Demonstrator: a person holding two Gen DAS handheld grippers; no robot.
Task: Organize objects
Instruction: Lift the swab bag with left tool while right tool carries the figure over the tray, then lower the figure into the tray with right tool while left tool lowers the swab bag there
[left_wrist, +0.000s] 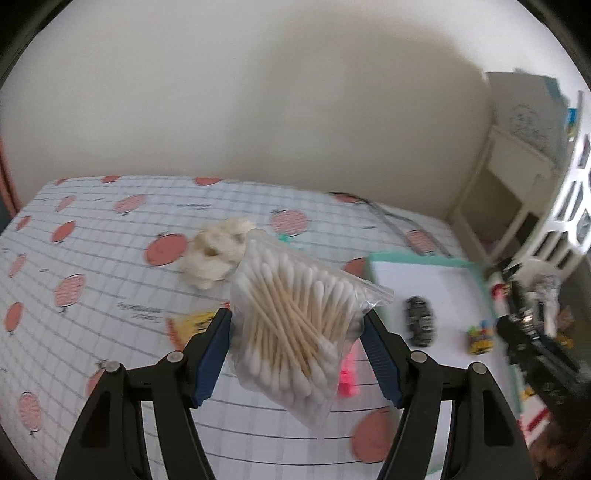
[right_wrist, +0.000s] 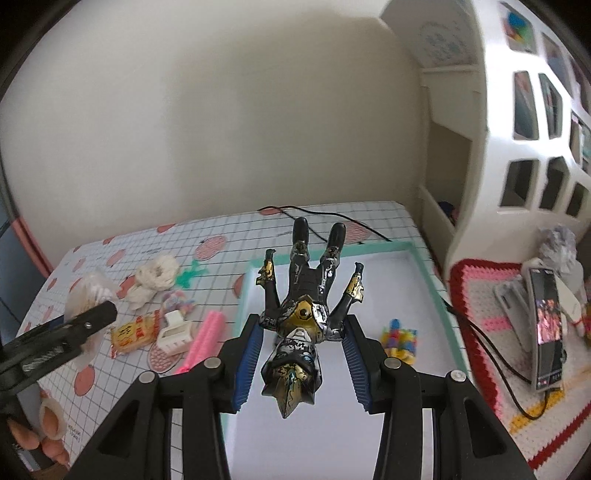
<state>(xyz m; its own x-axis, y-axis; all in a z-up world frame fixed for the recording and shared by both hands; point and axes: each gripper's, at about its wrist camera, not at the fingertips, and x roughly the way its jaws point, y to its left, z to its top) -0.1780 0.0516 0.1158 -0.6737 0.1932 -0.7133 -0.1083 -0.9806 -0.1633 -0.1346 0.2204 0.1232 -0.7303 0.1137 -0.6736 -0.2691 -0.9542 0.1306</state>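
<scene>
The left tool (left_wrist: 297, 341) pinches a light, crinkly, slippery bag of cotton swabs (left_wrist: 295, 314) by its middle above the surface (left_wrist: 92, 258), while the right tool (right_wrist: 301, 356) grips a stiff toy figure (right_wrist: 304, 314) at the torso over the tray (right_wrist: 424, 266).

I see the counter (right_wrist: 221, 229) covered in white cloth with a thin black grid and salmon-pink round spots. The tray (right_wrist: 424, 273) has a mint-green rim and a white floor. My left gripper (left_wrist: 295, 332) is black with blue ribbed pads, and the clear bag of cotton swabs (left_wrist: 291, 325) in its jaws shows white tips on tan sticks. My right gripper (right_wrist: 301, 350) has the same black and blue; its action figure (right_wrist: 306, 306) is black with gold and silver markings. The scrunchie (right_wrist: 157, 275) is cream, the comb (right_wrist: 207, 332) bright pink, the snack packet (right_wrist: 135, 330) yellow and red.
</scene>
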